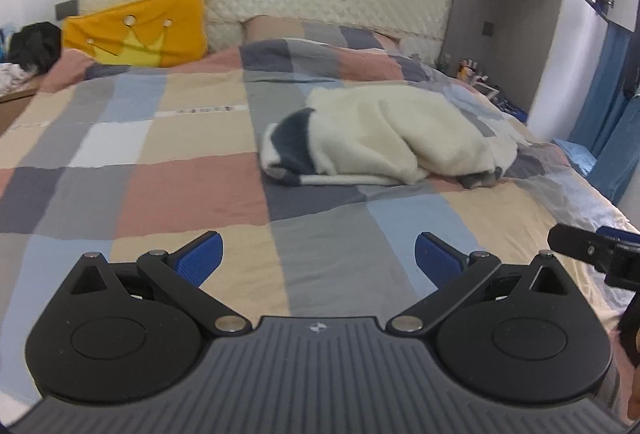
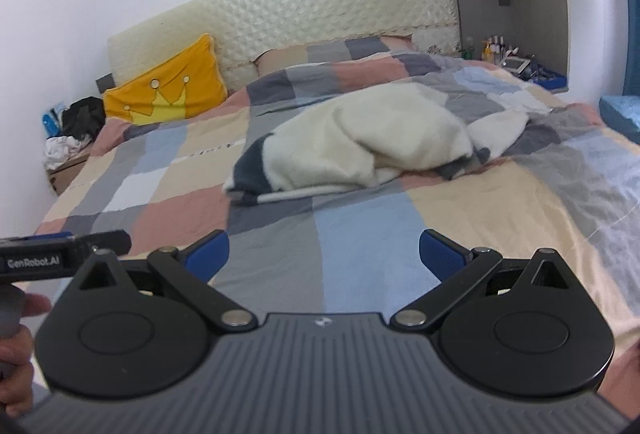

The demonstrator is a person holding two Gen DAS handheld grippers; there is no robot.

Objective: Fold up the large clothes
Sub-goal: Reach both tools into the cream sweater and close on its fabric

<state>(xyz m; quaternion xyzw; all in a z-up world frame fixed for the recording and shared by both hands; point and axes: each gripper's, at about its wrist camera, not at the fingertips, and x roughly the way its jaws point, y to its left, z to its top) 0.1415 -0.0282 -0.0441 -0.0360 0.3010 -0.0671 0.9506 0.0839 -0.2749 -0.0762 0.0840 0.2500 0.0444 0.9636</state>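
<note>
Both grippers, left gripper [image 1: 318, 254] and right gripper [image 2: 324, 254], hang spread wide and empty over the checked bedspread [image 1: 192, 193]. Ahead lies the crumpled cream fleece garment [image 2: 360, 149], untouched, long axis crosswise, looking nearer the right one.

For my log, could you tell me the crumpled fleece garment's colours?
Cream fleece garment with dark navy patches, clearest in the right wrist view.
</note>
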